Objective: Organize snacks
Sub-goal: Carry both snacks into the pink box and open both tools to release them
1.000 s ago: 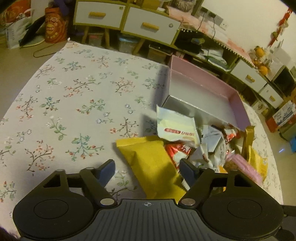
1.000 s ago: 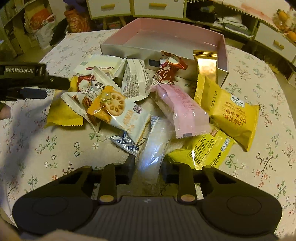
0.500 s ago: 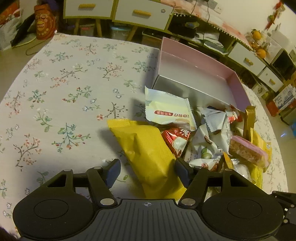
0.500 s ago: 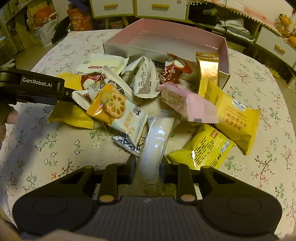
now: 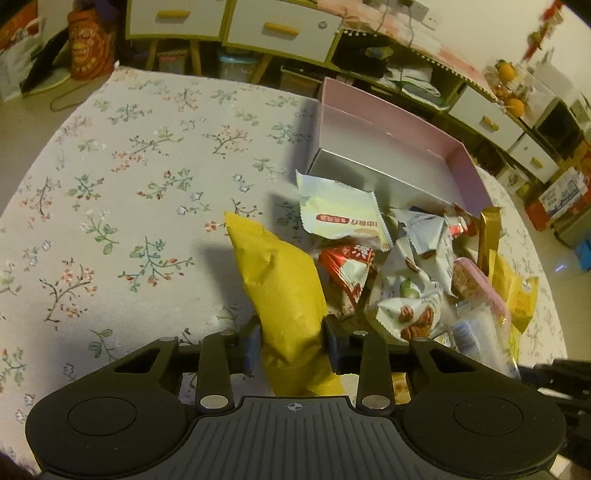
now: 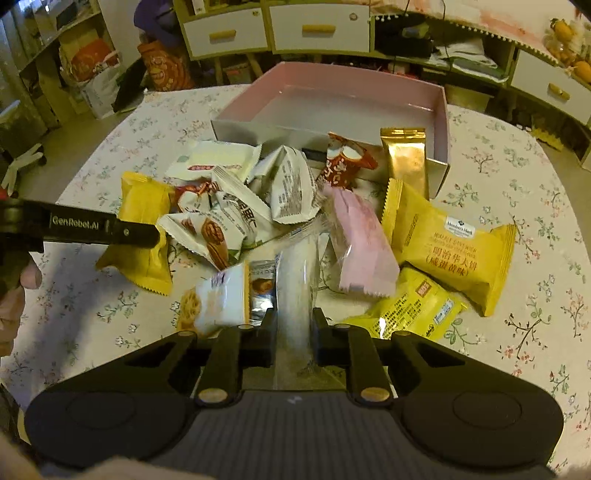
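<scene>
A pile of snack packets lies on the floral tablecloth in front of an empty pink-lined box [image 5: 388, 147] [image 6: 354, 99]. My left gripper [image 5: 291, 341] is shut on a plain yellow packet [image 5: 280, 280], which also shows in the right wrist view [image 6: 146, 221] with the left finger [image 6: 110, 230] across it. My right gripper [image 6: 293, 336] is shut on a long clear-wrapped white bar [image 6: 297, 280]. Beside the bar lie a pink packet [image 6: 360, 240], a large yellow packet [image 6: 450, 247] and a white biscuit packet [image 6: 218, 299].
A gold packet [image 6: 406, 158] and a red packet [image 6: 345, 162] lean on the box front. White nut packets [image 5: 410, 295] fill the pile's middle. Drawers [image 5: 284, 27] and shelves stand behind the table. Bare tablecloth [image 5: 129, 184] lies to the left.
My left gripper closed on the yellow packet. My right gripper stayed shut on the clear bar and drew it back a little; the biscuit packet tipped towards the near edge.
</scene>
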A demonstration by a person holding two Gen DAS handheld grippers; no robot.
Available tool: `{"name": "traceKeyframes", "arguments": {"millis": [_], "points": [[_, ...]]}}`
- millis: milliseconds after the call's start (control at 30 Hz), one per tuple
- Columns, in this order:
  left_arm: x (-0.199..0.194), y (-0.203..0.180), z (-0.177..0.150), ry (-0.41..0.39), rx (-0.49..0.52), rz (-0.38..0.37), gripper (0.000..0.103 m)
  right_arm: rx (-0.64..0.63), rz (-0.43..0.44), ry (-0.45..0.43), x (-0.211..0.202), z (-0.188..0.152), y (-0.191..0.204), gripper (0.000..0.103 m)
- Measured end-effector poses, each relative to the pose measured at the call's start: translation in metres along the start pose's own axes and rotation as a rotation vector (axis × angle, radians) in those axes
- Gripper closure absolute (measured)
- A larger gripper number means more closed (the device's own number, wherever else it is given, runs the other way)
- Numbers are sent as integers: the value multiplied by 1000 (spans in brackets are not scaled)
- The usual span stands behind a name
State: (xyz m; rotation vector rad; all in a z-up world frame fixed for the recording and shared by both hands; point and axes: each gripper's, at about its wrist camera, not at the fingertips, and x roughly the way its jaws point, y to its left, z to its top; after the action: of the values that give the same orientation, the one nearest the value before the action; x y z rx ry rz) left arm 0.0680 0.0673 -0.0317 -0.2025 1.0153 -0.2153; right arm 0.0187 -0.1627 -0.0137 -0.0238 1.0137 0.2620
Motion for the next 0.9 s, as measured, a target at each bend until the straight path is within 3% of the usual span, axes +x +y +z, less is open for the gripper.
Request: {"name": "traceKeyframes", "arguments": {"millis": [400, 900], "points": [[-26, -23, 0, -93, 109, 35, 75, 25, 18, -50, -13, 11, -3, 87], [-41, -41, 14, -159, 130, 16, 75, 62, -20, -119, -20, 41, -14, 87]]}}
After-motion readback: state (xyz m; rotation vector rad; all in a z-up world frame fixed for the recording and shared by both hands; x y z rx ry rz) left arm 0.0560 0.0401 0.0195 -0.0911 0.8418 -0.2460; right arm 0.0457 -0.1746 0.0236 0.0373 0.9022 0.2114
